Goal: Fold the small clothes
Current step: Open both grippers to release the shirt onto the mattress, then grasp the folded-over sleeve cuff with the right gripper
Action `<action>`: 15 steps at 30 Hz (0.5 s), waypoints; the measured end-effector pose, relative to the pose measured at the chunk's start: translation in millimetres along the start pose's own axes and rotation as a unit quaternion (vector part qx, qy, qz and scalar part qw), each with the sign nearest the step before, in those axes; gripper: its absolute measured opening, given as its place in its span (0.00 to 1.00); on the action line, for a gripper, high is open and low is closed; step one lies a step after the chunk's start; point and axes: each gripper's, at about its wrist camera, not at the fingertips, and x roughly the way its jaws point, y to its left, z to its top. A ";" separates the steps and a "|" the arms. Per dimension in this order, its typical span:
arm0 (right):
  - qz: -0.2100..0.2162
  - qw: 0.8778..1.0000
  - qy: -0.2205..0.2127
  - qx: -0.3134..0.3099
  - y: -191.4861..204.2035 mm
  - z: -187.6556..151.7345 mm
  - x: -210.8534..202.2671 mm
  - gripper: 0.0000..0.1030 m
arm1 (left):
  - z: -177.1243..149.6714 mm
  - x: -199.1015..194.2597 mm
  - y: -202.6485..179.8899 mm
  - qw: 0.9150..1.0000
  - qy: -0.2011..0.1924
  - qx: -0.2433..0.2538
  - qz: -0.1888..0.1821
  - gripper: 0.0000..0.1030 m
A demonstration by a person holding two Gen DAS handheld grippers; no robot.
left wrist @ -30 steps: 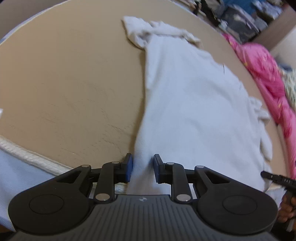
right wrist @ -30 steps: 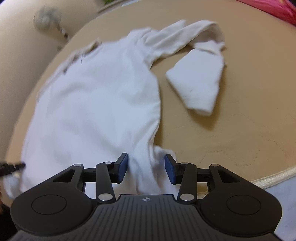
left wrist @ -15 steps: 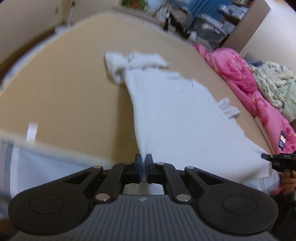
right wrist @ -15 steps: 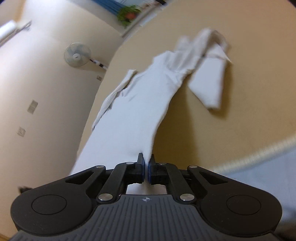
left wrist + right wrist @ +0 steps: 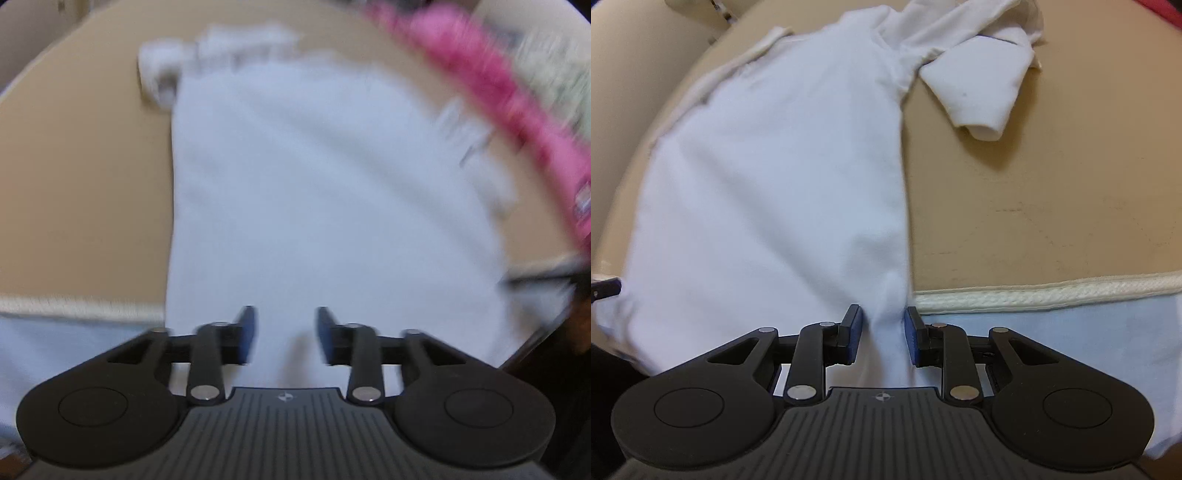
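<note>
A white long-sleeved shirt (image 5: 314,177) lies spread flat on a tan mattress (image 5: 81,177), its hem toward me. My left gripper (image 5: 284,332) is open, its blue pads on either side of the hem's left part. In the right wrist view the shirt (image 5: 768,177) runs away from me, with one sleeve (image 5: 979,85) folded back on the tan surface. My right gripper (image 5: 882,332) is open at the hem's right corner, with cloth between its pads. The left view is blurred by motion.
A white piped mattress edge (image 5: 1052,291) runs across near me, with pale blue sheet (image 5: 1071,332) below it. Pink bedding (image 5: 517,96) lies along the far right side. The other gripper's tip shows at the left border of the right wrist view (image 5: 605,288).
Both grippers were shut on the shirt's hem half a second ago, holding it raised and stretched. Now both are open and the shirt lies flat.
</note>
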 end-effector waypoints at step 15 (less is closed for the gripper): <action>0.055 0.933 -0.284 0.212 -85.4 109.3 -49.6 0.27 | 17.3 35.7 -28.1 0.993 -0.039 0.063 0.089 0.42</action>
